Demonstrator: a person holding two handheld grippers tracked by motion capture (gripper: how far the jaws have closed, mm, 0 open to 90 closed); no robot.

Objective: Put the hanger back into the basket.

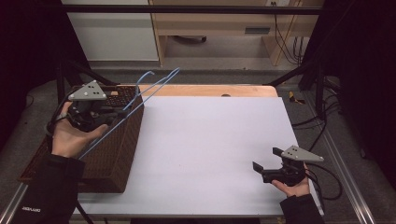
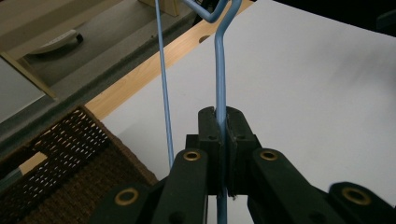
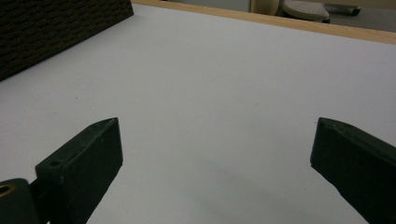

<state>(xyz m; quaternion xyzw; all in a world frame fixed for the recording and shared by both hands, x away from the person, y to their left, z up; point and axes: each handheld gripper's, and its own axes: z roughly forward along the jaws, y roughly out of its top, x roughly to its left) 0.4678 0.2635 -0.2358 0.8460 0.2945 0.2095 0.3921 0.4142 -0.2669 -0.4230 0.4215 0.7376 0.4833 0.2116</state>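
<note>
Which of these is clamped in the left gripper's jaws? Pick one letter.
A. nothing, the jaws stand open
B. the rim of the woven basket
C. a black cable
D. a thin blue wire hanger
D. In the left gripper view the left gripper has its jaws closed on the blue wire hanger, which runs up from between them, above the woven basket.

I work in a lab-like recording bay: black frame bars [image 1: 187, 9] enclose my white tabletop [image 1: 210, 154], cables [image 1: 287, 44] dangling behind it.
</note>
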